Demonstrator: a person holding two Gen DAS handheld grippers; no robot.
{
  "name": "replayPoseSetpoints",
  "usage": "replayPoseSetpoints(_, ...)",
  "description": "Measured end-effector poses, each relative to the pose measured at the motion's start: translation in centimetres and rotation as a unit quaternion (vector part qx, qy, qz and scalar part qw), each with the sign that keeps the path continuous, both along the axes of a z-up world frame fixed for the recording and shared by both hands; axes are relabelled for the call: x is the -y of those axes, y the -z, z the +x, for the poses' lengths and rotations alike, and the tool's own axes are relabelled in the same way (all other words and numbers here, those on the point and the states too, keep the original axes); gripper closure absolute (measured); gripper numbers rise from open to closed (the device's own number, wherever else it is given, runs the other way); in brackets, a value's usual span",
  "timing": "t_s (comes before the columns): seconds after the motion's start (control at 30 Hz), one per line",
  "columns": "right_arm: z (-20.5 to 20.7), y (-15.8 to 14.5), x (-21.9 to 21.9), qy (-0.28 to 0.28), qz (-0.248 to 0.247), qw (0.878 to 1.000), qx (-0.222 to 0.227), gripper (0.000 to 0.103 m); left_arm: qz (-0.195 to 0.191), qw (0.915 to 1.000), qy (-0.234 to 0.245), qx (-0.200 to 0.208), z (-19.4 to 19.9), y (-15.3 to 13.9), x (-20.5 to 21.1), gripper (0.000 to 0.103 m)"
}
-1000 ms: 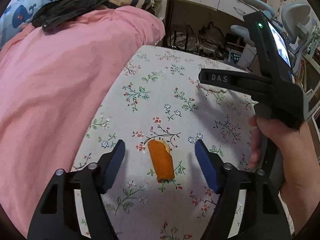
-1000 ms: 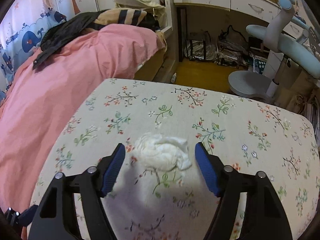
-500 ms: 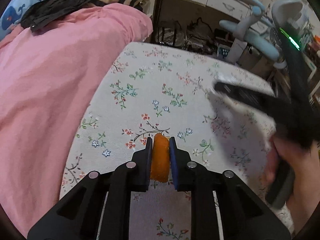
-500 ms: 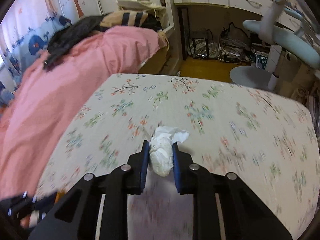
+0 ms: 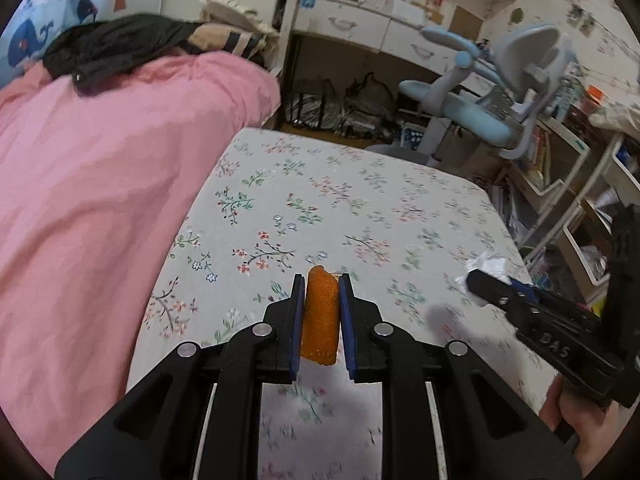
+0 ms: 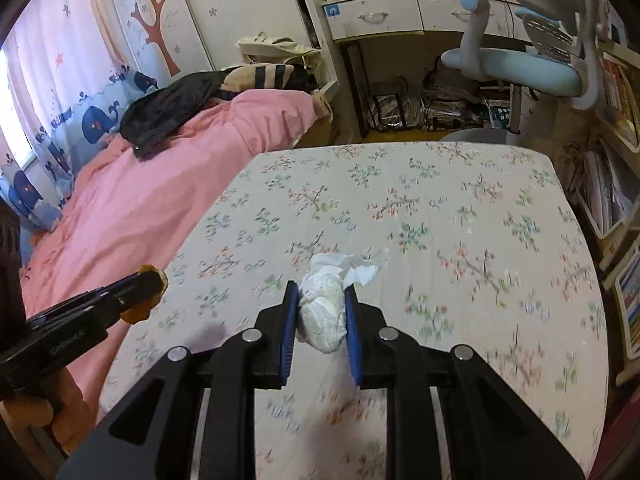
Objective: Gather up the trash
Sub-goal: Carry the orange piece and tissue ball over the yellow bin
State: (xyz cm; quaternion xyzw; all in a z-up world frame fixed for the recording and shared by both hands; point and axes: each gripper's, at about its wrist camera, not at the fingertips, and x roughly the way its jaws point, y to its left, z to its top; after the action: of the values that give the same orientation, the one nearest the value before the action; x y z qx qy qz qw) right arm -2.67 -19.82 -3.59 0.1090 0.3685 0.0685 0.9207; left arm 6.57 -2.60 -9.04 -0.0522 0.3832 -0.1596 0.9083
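Left wrist view: an orange peel [image 5: 319, 316] is clamped upright in the left hand-held gripper [image 5: 319, 312], lifted clear of the floral bed sheet [image 5: 360, 200], presumably for carrying to a bin not seen. A crumpled white tissue [image 6: 324, 312], soft and squashed, is gripped likewise by the right hand-held gripper [image 6: 321, 316] above the sheet.
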Motion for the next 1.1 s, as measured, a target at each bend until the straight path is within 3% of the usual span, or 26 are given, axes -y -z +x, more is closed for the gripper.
replayPoseSetpoints(0.2,-3.2,-0.5,-0.3,-0.005,-0.001,1.0,0.01,0.08,-0.001,0.9996,0.014,0.026,-4.4,-1.7,-0.4,0.087)
replayPoseSetpoints(0.63,-8.7,-1.8,-1.1,-0.014,0.015,0.999,0.035,0.08,-0.007,0.9994,0.025,0.023,-10.9,-1.9,-1.7,0.087)
replayPoseSetpoints(1.1,-12.3,-1.4,-1.1,-0.012,0.018,0.999,0.038,0.079,-0.003,0.9993,0.022,0.029,-14.8,-1.9,-1.8,0.087)
